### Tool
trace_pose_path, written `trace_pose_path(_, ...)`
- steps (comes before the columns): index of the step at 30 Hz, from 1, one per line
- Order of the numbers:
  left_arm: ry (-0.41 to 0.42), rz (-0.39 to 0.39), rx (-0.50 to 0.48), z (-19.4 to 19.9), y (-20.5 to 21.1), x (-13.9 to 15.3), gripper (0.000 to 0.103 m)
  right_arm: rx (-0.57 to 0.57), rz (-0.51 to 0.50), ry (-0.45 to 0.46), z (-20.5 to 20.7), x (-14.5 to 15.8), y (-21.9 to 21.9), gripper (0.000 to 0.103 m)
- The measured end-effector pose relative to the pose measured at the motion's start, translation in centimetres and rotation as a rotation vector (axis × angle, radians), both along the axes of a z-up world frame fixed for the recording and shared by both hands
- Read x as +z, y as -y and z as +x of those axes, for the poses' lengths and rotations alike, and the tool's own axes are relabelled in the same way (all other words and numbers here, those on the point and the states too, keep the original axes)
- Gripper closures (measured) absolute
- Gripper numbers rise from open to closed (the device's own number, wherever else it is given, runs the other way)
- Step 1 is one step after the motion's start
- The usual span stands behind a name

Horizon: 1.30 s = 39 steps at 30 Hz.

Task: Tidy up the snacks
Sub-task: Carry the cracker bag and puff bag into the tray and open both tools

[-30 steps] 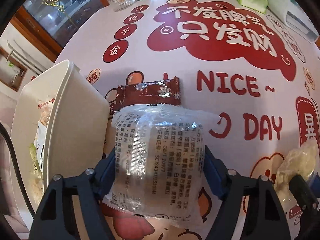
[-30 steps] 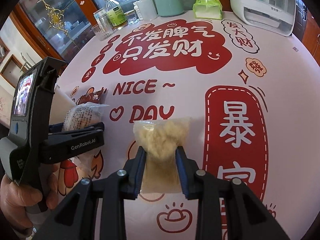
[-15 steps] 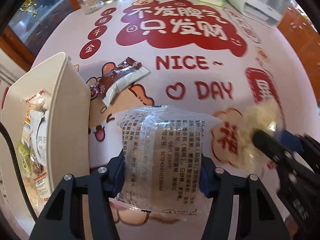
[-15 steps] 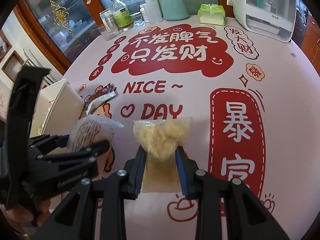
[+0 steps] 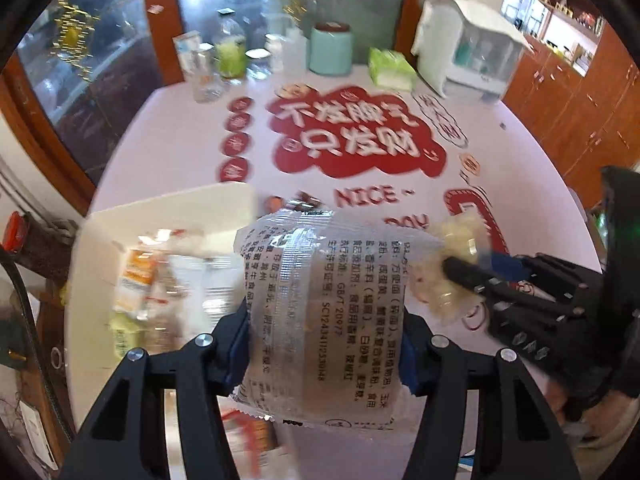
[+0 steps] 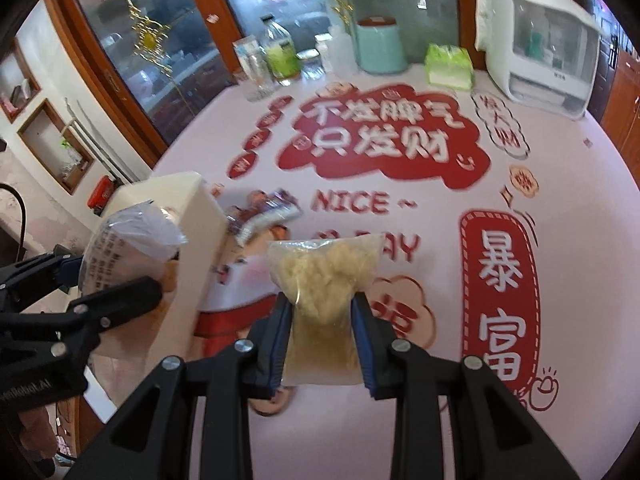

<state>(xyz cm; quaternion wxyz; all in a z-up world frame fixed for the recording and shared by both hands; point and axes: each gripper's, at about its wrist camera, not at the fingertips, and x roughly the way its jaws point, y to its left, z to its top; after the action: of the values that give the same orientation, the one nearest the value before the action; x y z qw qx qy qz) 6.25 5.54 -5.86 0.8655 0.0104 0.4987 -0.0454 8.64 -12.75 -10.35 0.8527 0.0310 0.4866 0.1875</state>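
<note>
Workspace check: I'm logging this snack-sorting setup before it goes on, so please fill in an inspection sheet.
Surface: round table under a pink cloth with red print.
Job's things: clear printed packet and pale crumbly bag, both held above the table; brown packet lying by the white bin, which holds snacks.
Clutter: bottles, mint canister, green tissue pack, white appliance at the far edge.
Grippers: left hand-held gripper shut on the packet; right hand-held gripper shut on the bag.
Cables: black cable beside the bin.
Surroundings: glass cabinet doors, wooden cupboards.
</note>
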Motion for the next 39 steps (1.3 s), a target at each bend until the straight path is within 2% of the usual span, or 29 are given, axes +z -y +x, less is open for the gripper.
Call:
trace_pose_path(7,0.036,0.075,0.096,-2.4,-8.0,1.1,0.045,0.034,0.051,0.055,-1.5,3.7,-3.9,0.073)
trace_pose_path(15,0.061,0.09,0.168,-4.3,-14.5,1.1,0.044,0.108,0.086,0.089,-3.5,6.1,-10.2,0.073)
trace_pose_path(25,0.078,0.085,0.199,-5.2,-18.1,0.8,0.043,0.248,0.087,0.085,-5.7,7.1,-17.9,0.072)
trace_pose_path(34,0.071,0.085,0.199,-5.2,-18.9,0.4,0.042,0.297,0.063,0.048,-6.3,6.1,-21.0,0.072)
trace_pose_path(39,0.071,0.103,0.19,-5.4,-18.6,0.0,0.029,0.304,0.039,0.01,-6.2,5.2,-21.6,0.07)
